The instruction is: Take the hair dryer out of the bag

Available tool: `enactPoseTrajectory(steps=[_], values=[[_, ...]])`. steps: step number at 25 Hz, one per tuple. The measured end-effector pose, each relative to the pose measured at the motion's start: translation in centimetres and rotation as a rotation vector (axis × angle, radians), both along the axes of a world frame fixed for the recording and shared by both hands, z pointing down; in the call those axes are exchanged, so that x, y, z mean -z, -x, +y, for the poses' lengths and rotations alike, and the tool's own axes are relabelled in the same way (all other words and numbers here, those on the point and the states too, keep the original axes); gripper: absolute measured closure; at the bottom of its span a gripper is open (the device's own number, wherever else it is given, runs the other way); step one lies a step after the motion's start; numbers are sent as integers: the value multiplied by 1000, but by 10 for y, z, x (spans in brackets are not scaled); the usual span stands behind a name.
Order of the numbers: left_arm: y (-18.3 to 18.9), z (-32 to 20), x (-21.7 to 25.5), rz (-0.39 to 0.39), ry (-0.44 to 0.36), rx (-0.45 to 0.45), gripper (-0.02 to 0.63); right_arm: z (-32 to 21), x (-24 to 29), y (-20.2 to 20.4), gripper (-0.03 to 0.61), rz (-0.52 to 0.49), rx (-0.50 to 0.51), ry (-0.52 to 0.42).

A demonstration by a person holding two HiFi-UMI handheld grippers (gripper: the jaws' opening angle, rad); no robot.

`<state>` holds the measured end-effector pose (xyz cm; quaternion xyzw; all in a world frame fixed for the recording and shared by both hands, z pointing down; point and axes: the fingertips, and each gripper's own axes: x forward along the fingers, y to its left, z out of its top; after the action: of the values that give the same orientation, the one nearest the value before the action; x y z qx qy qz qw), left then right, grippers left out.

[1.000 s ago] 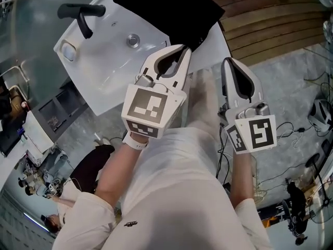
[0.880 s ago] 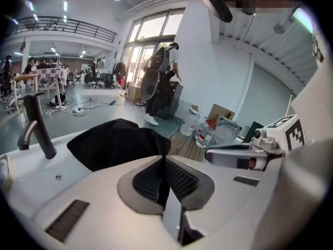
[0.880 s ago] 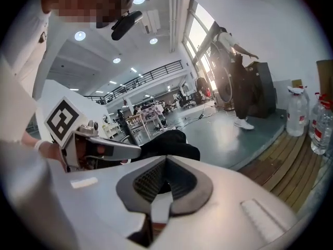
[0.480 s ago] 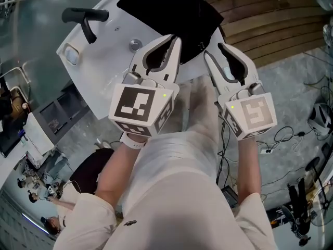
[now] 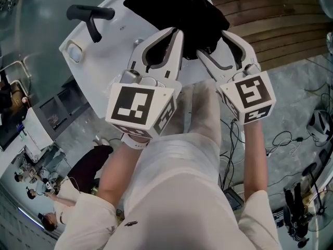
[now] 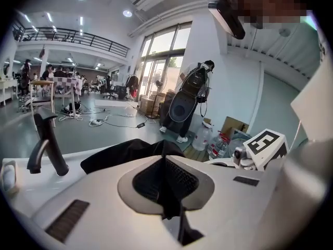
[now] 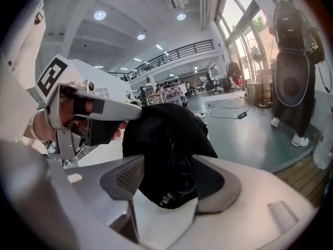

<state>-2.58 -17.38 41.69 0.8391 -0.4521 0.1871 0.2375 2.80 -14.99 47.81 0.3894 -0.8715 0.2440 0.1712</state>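
Our soft, crumpled black fabric bag [image 5: 177, 7] lies at the white worktop's [image 5: 104, 72] near edge. The left gripper [image 5: 178, 33] pinches its cloth. The right gripper [image 5: 212, 42], its jaws just opened wide, straddles it. A black tap [image 5: 88, 12] stands by the left edge.

Left gripper [image 5: 176, 33] fingers closed, perhaps pinching, right gripper [image 5: 212, 43] fingers just opened wide

I have the left tool [image 5: 177, 33] with its jaws brought together, the tip right at the near edge of the black bag [image 5: 171, 4], which lies bunched on the white bench [image 5: 104, 56]. The right tool [image 5: 214, 43] stands just beside it. Its jaws have just been opening and now spread wide, with the bag's dark hem between them (whether they touch it I cannot tell). A black faucet [image 5: 88, 17] rises at the bench's left.
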Motion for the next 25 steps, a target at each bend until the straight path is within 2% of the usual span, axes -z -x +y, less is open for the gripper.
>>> enactPoseTrajectory(steps=[16, 22, 25], values=[[5, -11, -14, -17, 19, 13, 592, -42, -37, 15, 295, 107, 64, 7], [6, -12, -18, -11, 31, 7, 592, -44, -59, 25, 295, 139, 87, 80], [8, -12, -19, -15, 37, 15, 592, -47, -65, 26, 298, 162, 85, 82]])
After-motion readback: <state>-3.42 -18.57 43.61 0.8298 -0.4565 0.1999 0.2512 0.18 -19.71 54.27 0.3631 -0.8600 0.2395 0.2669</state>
